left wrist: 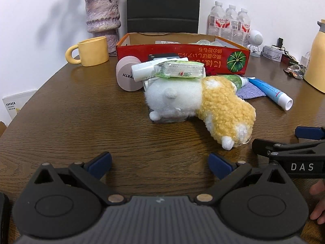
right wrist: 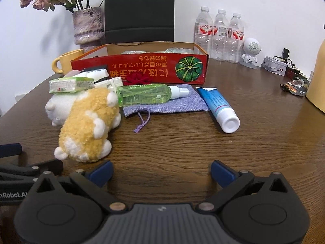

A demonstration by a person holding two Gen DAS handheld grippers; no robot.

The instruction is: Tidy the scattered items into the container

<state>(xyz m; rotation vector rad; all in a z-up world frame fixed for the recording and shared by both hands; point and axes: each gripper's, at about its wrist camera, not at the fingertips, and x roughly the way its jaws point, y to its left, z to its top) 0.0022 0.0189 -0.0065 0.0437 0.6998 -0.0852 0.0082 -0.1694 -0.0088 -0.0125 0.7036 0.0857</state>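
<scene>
Both claws, left gripper [left wrist: 160, 163] and right gripper [right wrist: 161, 171], gape empty. Just ahead-left of the right one lies the plush dog [right wrist: 89, 122]: light, squashy, best pinched mid-body. Farther ahead: slick spray bottle [right wrist: 146, 94], then the red box [right wrist: 140, 69].

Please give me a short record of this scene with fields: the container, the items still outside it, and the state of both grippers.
container: red cardboard box, open top, some items already inside
outside, near box: plush toy, green spray bottle lying on purple pouch, blue tube, tissue pack on the plush toy
left gripper: open, empty
right gripper: open, empty
surface: wooden table
</scene>
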